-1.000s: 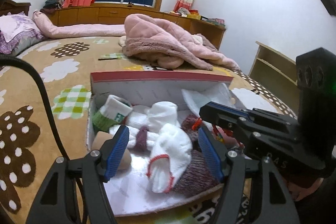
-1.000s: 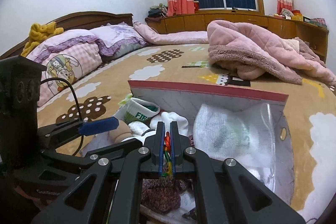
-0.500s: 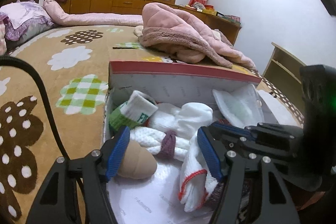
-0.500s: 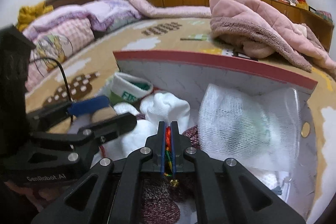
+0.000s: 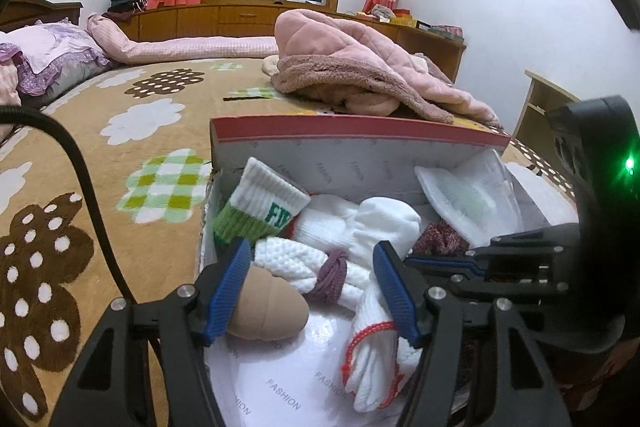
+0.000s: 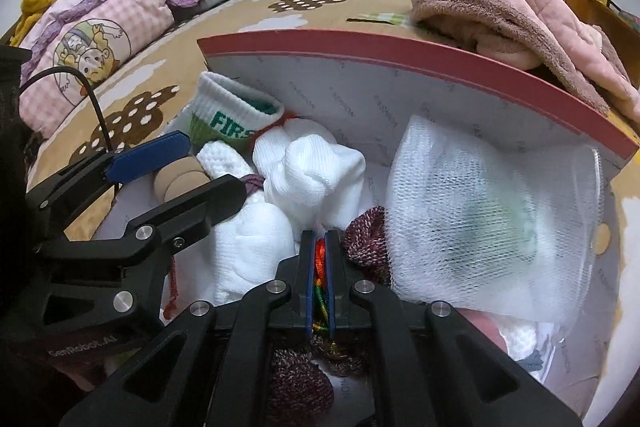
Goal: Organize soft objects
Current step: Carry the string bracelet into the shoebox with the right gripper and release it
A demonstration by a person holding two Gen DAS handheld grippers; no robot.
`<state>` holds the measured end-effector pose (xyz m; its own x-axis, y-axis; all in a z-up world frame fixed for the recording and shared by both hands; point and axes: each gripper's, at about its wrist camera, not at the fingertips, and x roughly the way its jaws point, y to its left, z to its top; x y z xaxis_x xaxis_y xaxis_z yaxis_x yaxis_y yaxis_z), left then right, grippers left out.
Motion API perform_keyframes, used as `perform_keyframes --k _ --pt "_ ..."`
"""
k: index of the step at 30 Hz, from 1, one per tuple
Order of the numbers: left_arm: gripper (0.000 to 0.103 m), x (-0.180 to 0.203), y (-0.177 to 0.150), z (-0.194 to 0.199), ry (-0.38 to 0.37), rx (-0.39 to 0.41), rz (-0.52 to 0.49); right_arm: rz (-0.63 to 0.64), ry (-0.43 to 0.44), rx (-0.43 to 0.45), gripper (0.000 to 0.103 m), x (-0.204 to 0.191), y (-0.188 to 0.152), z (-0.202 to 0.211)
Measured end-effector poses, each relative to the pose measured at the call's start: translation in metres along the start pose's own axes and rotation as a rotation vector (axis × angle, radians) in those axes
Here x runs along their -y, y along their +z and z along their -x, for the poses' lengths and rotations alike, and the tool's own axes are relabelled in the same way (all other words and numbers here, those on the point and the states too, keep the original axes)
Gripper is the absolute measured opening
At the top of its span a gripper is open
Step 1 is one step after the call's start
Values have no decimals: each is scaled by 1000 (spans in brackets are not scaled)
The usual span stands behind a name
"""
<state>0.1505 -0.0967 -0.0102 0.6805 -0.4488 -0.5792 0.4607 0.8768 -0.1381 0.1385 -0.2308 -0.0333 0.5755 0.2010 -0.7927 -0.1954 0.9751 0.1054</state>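
From the left wrist view, the left claw (image 5: 312,287) stands about half open with nothing pinched, hanging over the near end of the open box (image 5: 360,131) on the bed (image 5: 120,147). Between and just beyond its pads lies the knotted white roll (image 5: 308,263) with a purple band, its long axis running across the claw's line from left pad to right pad. The tan rolled piece (image 5: 268,311) sits against the inner face of the left pad; the red-trimmed white gloves (image 5: 372,351) hang below the right pad. The right claw (image 5: 448,263) shows just to the right of it, pointing in sideways.

From the right wrist view, the right claw (image 6: 318,267) is closed tight on a red-and-green cord (image 6: 319,279) that runs straight along the gap and trails down towards the maroon knit piece (image 6: 300,391) beneath. Whether the cord is tied to that knit cannot be told. The mesh bag (image 6: 480,227) fills the box just right of this claw; the white sock bundle (image 6: 308,167) lies ahead and slightly left.

As a judgement, the right hand's cord is already inside the box and needs only letting go, while the left claw is the nearer to the banded roll.
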Motion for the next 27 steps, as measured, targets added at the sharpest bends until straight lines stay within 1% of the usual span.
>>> perform_keyframes --k 6,16,21,23,27 --pt "68 1 -1 0 7 0 -4 1 -9 -18 6 1 2 -1" --pt "67 2 -2 2 21 3 -5 10 -26 -21 6 1 4 -2" --pt "67 3 -5 6 30 4 2 21 -56 -24 6 -1 3 -2" --pt "67 3 -5 6 28 4 2 23 -61 -20 6 -1 3 -1" --pt "68 3 -6 8 20 8 3 18 -73 22 7 -1 0 4"
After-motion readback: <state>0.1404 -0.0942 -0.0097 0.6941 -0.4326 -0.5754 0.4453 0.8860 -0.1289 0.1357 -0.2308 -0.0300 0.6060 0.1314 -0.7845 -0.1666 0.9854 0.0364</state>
